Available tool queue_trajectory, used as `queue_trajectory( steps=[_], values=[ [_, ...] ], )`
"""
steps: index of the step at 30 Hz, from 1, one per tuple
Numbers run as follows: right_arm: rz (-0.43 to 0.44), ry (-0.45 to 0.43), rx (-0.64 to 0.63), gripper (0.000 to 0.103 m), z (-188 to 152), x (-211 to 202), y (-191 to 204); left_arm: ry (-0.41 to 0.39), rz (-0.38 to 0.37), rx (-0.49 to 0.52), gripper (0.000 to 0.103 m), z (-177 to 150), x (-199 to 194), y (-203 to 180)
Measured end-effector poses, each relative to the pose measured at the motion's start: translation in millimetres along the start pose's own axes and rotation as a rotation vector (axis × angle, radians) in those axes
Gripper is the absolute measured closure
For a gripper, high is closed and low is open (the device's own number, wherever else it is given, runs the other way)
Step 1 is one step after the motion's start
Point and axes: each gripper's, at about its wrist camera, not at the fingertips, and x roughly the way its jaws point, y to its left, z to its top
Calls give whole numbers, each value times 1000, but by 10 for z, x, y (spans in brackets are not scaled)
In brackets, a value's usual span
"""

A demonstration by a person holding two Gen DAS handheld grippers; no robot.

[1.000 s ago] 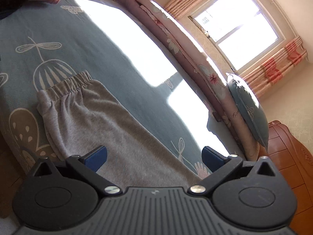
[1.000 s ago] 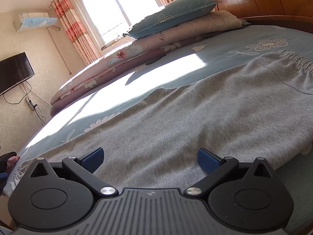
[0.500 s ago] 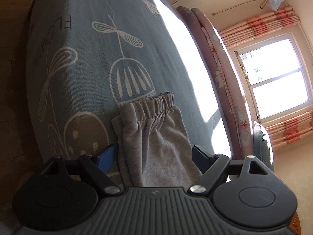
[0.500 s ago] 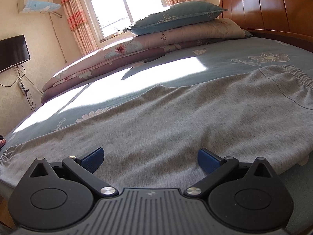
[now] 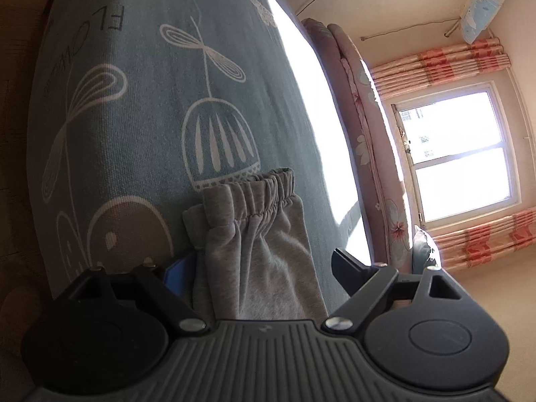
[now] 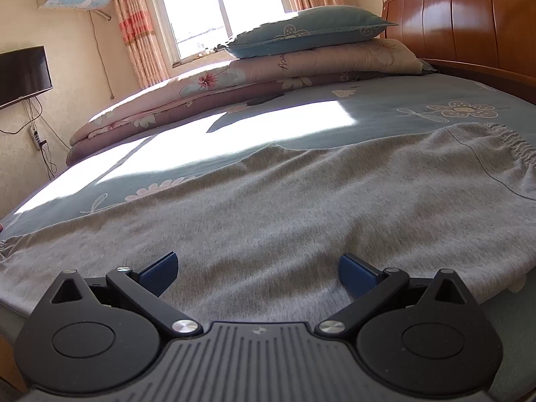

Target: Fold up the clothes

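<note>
the grey pants [image 6: 301, 207] lie flat on the near side of the bed [image 6: 385, 107], soft and floppy, so my left gripper [image 5: 258, 268], opening around the stretchy cuff [image 5: 254, 187], and my spread right gripper [image 6: 258, 273] should pinch thick edges.

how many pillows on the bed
1: a blue pillow sits atop the folded quilts by the headboard, near the window. More may be hidden.
</note>
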Motion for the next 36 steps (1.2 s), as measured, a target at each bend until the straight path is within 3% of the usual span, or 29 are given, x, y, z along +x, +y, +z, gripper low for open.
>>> queue_trajectory(
  steps=[4, 10, 13, 17, 21, 24, 27, 31, 34, 36],
  values=[
    [-22, 1, -40, 0, -19, 15, 54, -11, -34, -15, 16, -24, -46, 50],
    [-143, 7, -276, 0, -182, 103, 328, -29, -200, -72, 13, -65, -20, 245],
    [-165, 7, -303, 0, -200, 90, 368, -48, -248, -112, 13, -73, 6, 355],
    [-148, 18, -294, 0, -153, 10, 386, -28, -247, -138, 15, -15, 9, 428],
    [-103, -22, -317, 0, -47, -91, 675, -15, -237, -173, 13, 38, -45, 499],
    [11, -29, -369, 0, 120, -89, 1136, 25, -247, -150, 9, 131, 78, 422],
    [141, -26, -500, 0, 265, -16, 1797, 90, -257, -137, 9, 137, 191, 362],
    [306, -35, -686, 0, 307, 62, 2678, 64, -305, -184, 9, 149, 145, 438],
    [419, -32, -800, 1, 257, 120, 3244, 58, -395, -201, 9, 190, 112, 485],
    [463, -33, -901, 10, 117, 169, 3614, 60, -420, -177, 9, 211, 113, 457]
  ],
)
